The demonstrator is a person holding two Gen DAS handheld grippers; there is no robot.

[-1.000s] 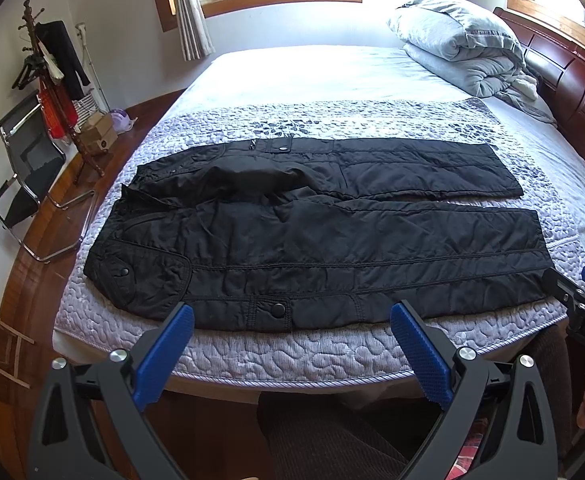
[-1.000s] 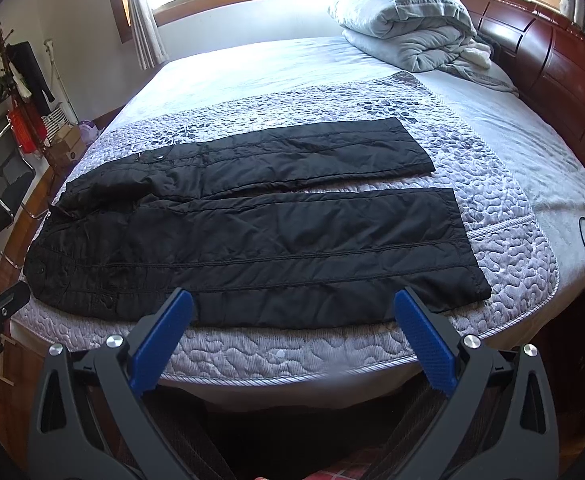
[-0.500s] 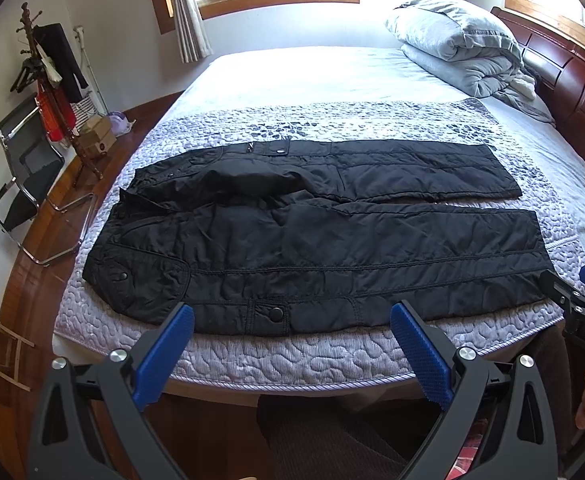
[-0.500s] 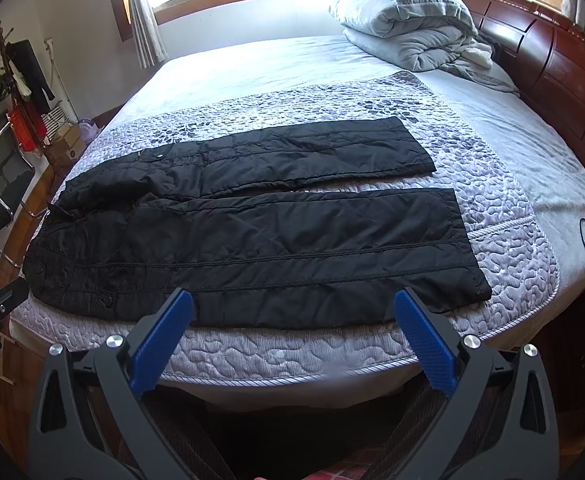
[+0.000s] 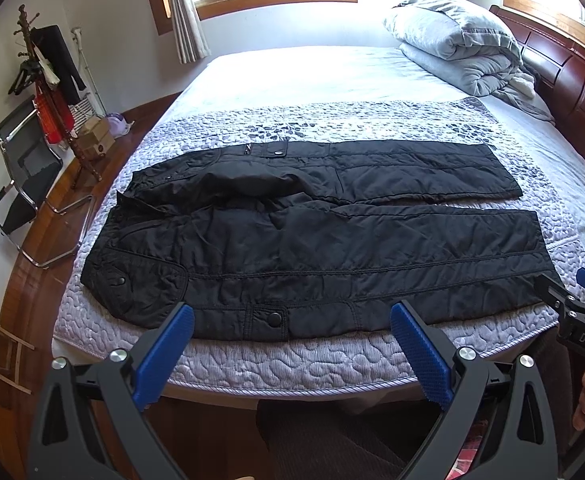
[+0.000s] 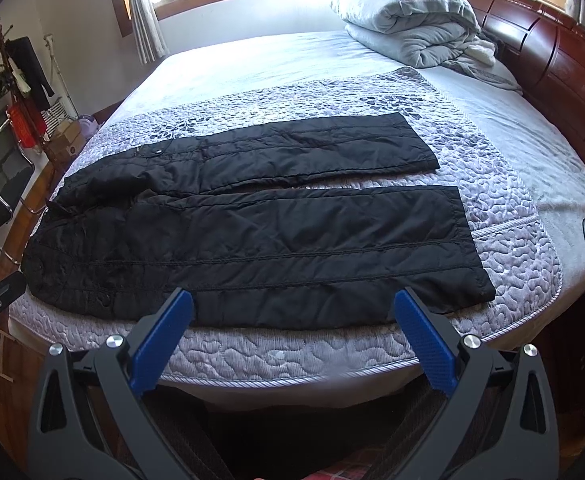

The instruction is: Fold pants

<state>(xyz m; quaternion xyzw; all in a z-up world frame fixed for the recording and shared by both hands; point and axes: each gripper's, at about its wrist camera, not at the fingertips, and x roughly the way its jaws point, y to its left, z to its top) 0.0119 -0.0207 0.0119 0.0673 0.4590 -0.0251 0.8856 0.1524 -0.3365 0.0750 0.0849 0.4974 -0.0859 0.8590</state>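
Observation:
Black quilted pants (image 5: 312, 240) lie spread flat on the bed, waist to the left, both legs side by side pointing right; they also show in the right wrist view (image 6: 252, 232). My left gripper (image 5: 292, 320) is open and empty, held just off the bed's near edge, in front of the near leg's thigh. My right gripper (image 6: 294, 308) is open and empty, in front of the near leg's lower part. The right gripper's tip (image 5: 572, 308) shows at the left view's right edge.
The bed has a grey patterned quilt (image 5: 332, 128) under the pants. A folded grey duvet (image 5: 452, 40) lies at the far right by the wooden headboard (image 6: 552, 52). A coat rack (image 5: 52, 92) and folding chair (image 5: 24, 184) stand left of the bed.
Both grippers have edged slightly forward toward the bed's edge. The pants have not moved.

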